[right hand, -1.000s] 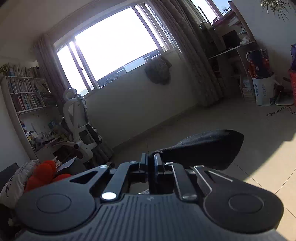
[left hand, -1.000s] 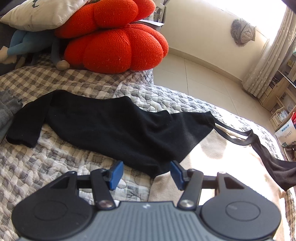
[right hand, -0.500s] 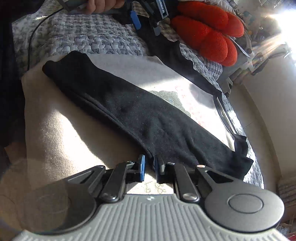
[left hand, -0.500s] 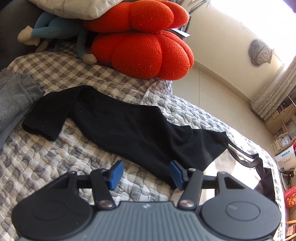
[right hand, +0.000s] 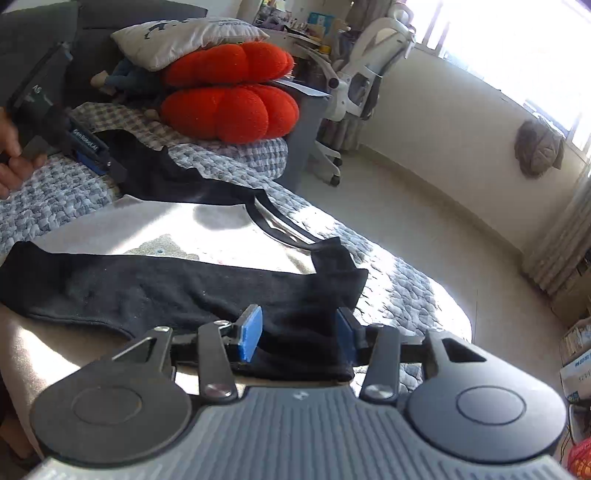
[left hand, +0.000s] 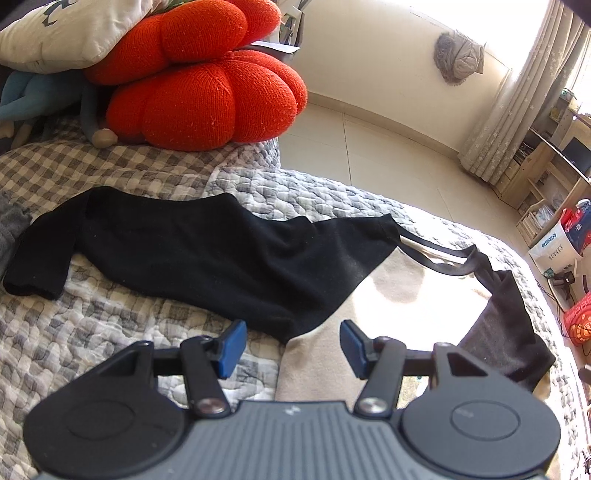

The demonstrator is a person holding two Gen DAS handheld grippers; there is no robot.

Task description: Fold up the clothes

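Note:
A shirt with a beige body [left hand: 406, 295] and black sleeves lies on the quilted bed [left hand: 92, 332]. One black sleeve [left hand: 207, 251] stretches out to the left; my left gripper [left hand: 291, 343] hovers open just above its near edge, with nothing between its fingers. The other black sleeve [right hand: 147, 284] lies folded across the beige body [right hand: 147, 225]. My right gripper [right hand: 299, 332] sits low over that sleeve's shoulder end. Its jaws are opening, with black cloth lying loose between the blue pads. The left gripper [right hand: 92, 155] shows in the right wrist view, held by a hand [right hand: 11, 155].
Two orange pumpkin cushions [left hand: 207, 99], a white pillow [left hand: 66, 33] and a blue soft toy [left hand: 22, 103] crowd the head of the bed. A grey garment [left hand: 11, 225] lies at the left edge. Beyond the bed's edge are tiled floor [right hand: 424, 221] and an office chair [right hand: 362, 74].
The right gripper swung down from facing the window with the sleeve pinched, laid the sleeve across the beige body, and its jaws have parted. The left gripper's view only wobbled.

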